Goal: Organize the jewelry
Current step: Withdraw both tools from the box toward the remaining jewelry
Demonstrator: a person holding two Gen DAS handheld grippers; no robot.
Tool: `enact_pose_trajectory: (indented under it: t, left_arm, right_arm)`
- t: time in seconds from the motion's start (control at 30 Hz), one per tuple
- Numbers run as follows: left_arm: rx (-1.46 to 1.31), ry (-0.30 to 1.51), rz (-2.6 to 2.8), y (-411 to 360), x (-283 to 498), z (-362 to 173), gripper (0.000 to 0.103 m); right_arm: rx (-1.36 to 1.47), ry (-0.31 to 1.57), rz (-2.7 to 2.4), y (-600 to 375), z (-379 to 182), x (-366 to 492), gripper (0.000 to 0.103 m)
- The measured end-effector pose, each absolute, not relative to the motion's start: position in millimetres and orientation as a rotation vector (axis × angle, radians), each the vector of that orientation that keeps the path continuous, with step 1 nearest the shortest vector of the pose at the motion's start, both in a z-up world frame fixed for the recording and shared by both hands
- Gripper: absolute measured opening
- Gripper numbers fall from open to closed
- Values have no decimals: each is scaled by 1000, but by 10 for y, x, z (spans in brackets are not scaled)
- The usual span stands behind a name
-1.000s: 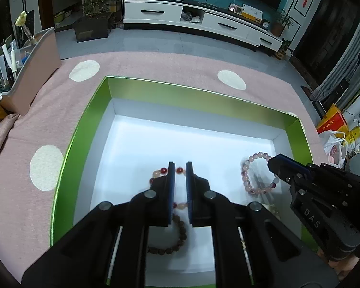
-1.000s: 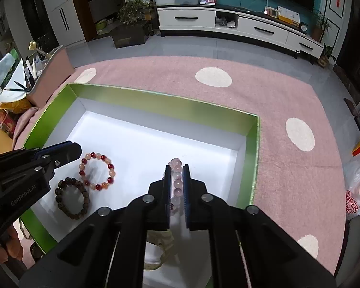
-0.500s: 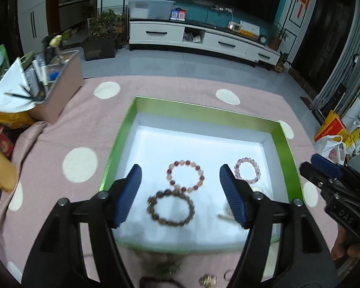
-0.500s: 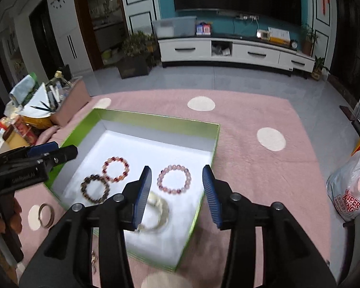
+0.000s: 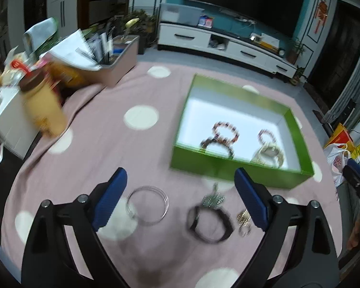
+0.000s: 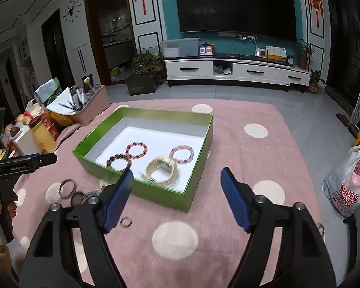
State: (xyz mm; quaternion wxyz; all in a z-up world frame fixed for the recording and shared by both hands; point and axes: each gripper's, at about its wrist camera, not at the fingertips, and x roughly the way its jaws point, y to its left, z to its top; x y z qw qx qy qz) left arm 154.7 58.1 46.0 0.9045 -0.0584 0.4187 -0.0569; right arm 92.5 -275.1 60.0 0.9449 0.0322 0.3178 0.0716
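Left tongs (image 5: 180, 199) spread wide, jaws just opened, nothing between the blue pads; hovering over the pink dotted cloth (image 5: 108, 148) on the desk, near side of the green box (image 5: 240, 172). Under them, on the cloth: a thin silver bangle (image 5: 147, 205) to the left, a dark bracelet (image 5: 210, 224) with a small green charm (image 5: 213, 200) at its far edge in the middle, and a small gold piece (image 5: 243, 218) to the right, just beside the right pad.

Right tongs (image 6: 176, 199) likewise released, jaws just opened and empty, held over bare cloth near the box's right near corner. A small ring (image 6: 126, 222) lying on the cloth just beside the left pad.

Inside the white-floored box: a dark bead bracelet (image 6: 118, 162) at near left, touching a red bead bracelet (image 6: 136, 149) just beyond it; a pink bead bracelet (image 6: 182, 154) to the right; a pale gold bangle (image 6: 162, 170) at the near side, between the dark and pink ones and overlapping the pink one's near edge.

Seen from the right wrist: left tongs at far left, gripped by a hand (image 6: 2, 206). Loose dark rings (image 6: 68, 188) on the cloth left of the box.

At the far left of the desk, a pink organizer (image 6: 91, 106) with pens, a yellow jar (image 6: 43, 135) and assorted clutter. A white plastic bag (image 6: 348, 187) at far right.
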Motion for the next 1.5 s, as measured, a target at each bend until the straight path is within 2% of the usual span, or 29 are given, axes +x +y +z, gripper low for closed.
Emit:
enact_pose_trajectory:
  t: [0.03, 0.23, 0.43, 0.7, 1.27, 1.5]
  left_arm:
    - [-124, 866, -109, 614, 1471, 439, 95]
    - [-95, 867, -63, 736, 1062, 344, 101]
    - [-58, 855, -55, 729, 775, 220, 101]
    - [-139, 915, -85, 756, 538, -97, 101]
    - [-165, 923, -109, 635, 616, -311, 101]
    - [-163, 910, -122, 621, 725, -325, 101]
  right_arm:
    - [66, 645, 148, -2736, 602, 877, 83]
    - [67, 647, 186, -2670, 537, 592, 89]
    - [82, 678, 244, -2547, 365, 422, 89]
    - [89, 748, 285, -2353, -19, 304, 89]
    - [2, 847, 372, -1851, -460, 412, 89]
    - [-50, 871, 416, -1652, -545, 640, 62]
